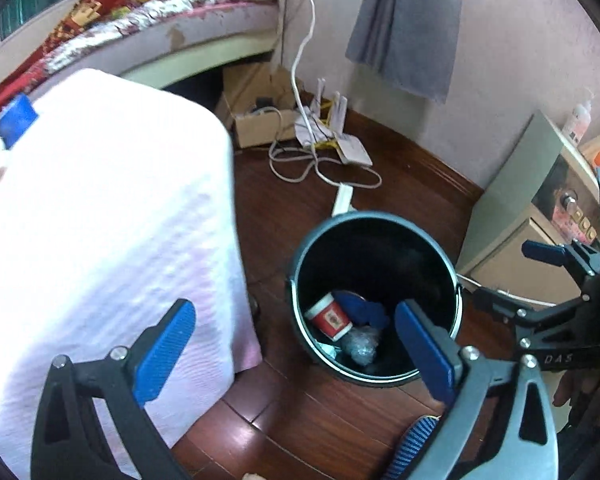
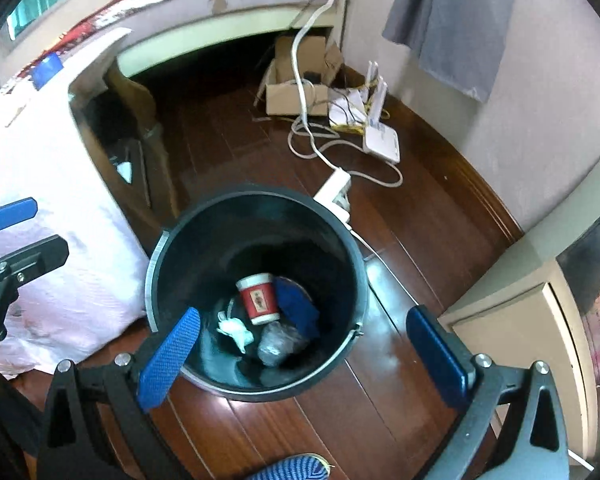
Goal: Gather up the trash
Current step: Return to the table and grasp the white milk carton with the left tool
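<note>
Right wrist view: right gripper [image 2: 304,354], fingers spread wide apart, nothing between them; held above the dark bucket [image 2: 180,232], whose open mouth lies just ahead of and below the fingertips; bucket upright on the wooden floor [image 2: 400,248]. Contents, at the bottom: red paper cup [image 2: 258,298], on its side, long axis running away from the claw, white rim at the far end, base toward the claw; blue wad [image 2: 300,312] touching it on the right; white crumpled tissue [image 2: 234,330] to the left; clear crumpled wrapper [image 2: 278,346] nearest the claw.

Left wrist view: left gripper [image 1: 296,356], likewise spread wide and empty; bucket ahead and to its right, so the right gripper judged the nearer and more squarely over the opening. White cloth-covered table [image 1: 100,220] ahead to the left, just beside the bucket; blue item [image 1: 16,118] on its far edge, identity unclear.

Judgement: both claws empty above the bucket, trash already inside; any further piece probably lies on the table, leftward of both claws, the left gripper nearer.
</note>
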Tool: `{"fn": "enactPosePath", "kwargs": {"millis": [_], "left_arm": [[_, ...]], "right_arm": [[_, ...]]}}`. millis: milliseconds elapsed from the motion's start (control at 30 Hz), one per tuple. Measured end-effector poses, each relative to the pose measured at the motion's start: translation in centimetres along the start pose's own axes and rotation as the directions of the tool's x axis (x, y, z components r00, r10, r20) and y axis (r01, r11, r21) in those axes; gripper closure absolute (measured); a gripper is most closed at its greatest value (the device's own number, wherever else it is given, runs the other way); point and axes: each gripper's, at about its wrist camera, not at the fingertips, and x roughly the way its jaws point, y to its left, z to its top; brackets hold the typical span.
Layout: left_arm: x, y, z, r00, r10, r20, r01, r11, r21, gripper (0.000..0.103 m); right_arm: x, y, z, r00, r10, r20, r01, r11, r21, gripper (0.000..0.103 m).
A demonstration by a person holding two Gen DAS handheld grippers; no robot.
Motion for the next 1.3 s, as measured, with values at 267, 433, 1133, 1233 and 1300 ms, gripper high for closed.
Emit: {"fn": "enactPosePath", "kwargs": {"millis": [267,433,1133,1233,1300], "left_arm": [[-5.4,3.7,-0.3,0.996,0.045,0.075,-0.041,0.998,-0.054,0.002],[-9.5,6.9,-1.1,0.985,0.101,0.140,-0.087,0.991,-0.105,0.001],[-17.8,27.3,-8.1,0.912,0.378,0.158,-0.272,0.846,-0.458,0.028],[-17.5,29.3,-8.1,0.907,0.396,0.142,-0.287,0.829,-0.480,0.038],[-17.0,30.4,-7.7,0.904,0.404,0.138,-0.293,0.822,-0.488,0.041]], "right_arm": [[-5.0,4.8,1.2,0.996,0.040,0.074,-0.037,0.998,-0.042,0.000],[-7.3,8.7,2.3,0.990,0.079,0.117,-0.068,0.993,-0.094,0.000],[-10.5,30.2,9.2,0.925,0.323,0.200,-0.242,0.907,-0.345,0.000],[-9.9,32.6,10.4,0.917,0.345,0.199,-0.256,0.893,-0.370,0.000],[-9.1,34.4,11.4,0.912,0.364,0.189,-0.271,0.881,-0.388,0.000]]}}
